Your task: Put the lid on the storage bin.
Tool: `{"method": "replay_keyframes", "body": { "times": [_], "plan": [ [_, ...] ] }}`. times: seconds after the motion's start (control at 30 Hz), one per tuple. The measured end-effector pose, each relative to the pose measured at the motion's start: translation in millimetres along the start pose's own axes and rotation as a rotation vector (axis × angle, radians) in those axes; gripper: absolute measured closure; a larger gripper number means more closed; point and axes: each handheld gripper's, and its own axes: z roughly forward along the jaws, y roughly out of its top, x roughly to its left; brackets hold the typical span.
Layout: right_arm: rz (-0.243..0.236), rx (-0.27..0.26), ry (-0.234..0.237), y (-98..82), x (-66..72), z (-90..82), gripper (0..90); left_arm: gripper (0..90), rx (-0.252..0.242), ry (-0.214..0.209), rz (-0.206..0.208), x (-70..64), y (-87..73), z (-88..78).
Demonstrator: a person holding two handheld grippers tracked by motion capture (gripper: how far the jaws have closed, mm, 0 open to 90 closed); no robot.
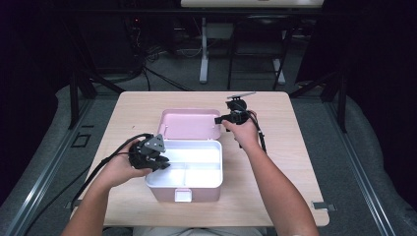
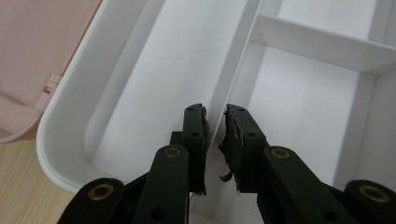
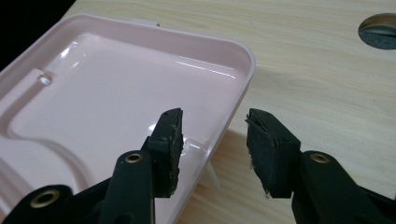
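Note:
A pink box [image 1: 206, 194] holding a white divided tray [image 1: 219, 160] stands on the wooden table, its pink lid [image 1: 189, 124] lying open and flat behind it. My left gripper [image 1: 164, 164] reaches into the tray's left end. In the left gripper view its jaws [image 2: 215, 126] are closed narrowly on the tray's long divider wall [image 2: 238, 60]. My right gripper [image 1: 219, 119] is at the lid's right edge. It [image 3: 214, 135] stands open astride the lid's rim [image 3: 243, 79], one jaw inside the lid and one over the table, neither pad touching it.
The tray compartments [image 2: 299, 107] hold nothing, and a cross divider [image 2: 317, 44] splits the right side. A round cable hole [image 3: 379, 31] sits in the tabletop beyond the lid. Bare table [image 1: 285, 162] lies right of the box. Table legs and cables stand behind.

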Motion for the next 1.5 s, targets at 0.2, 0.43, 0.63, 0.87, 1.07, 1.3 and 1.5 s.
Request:
{"method": "replay_keyframes", "body": {
  "times": [0.2,0.43,0.63,0.87,1.07,1.3,1.5],
  "plan": [
    [0.013,0.004,-0.043,1.6,5.5,11.3,57.7,77.9,0.000,0.001,-0.001,-0.2,0.0,0.0],
    [0.037,0.023,-0.073,0.6,1.8,21.5,67.1,77.9,0.000,0.004,0.000,-0.5,0.0,0.0],
    [0.043,0.038,-0.076,0.7,3.4,21.9,72.4,77.9,0.002,0.005,0.000,-0.8,0.2,-0.2],
    [0.046,0.039,-0.067,1.9,3.1,17.0,73.7,77.6,-0.013,0.010,-0.006,-2.9,1.7,1.7],
    [0.046,0.066,-0.079,1.1,-2.8,12.2,74.3,77.8,-0.038,-0.005,-0.004,-5.3,4.8,5.2],
    [0.049,0.070,-0.079,-0.2,-5.8,9.2,74.0,77.9,-0.045,-0.009,0.000,-5.9,5.5,6.2],
    [0.088,0.068,-0.050,-1.6,-11.3,13.2,72.9,77.8,-0.047,-0.010,-0.001,-6.0,5.4,6.3]
  ]
}}
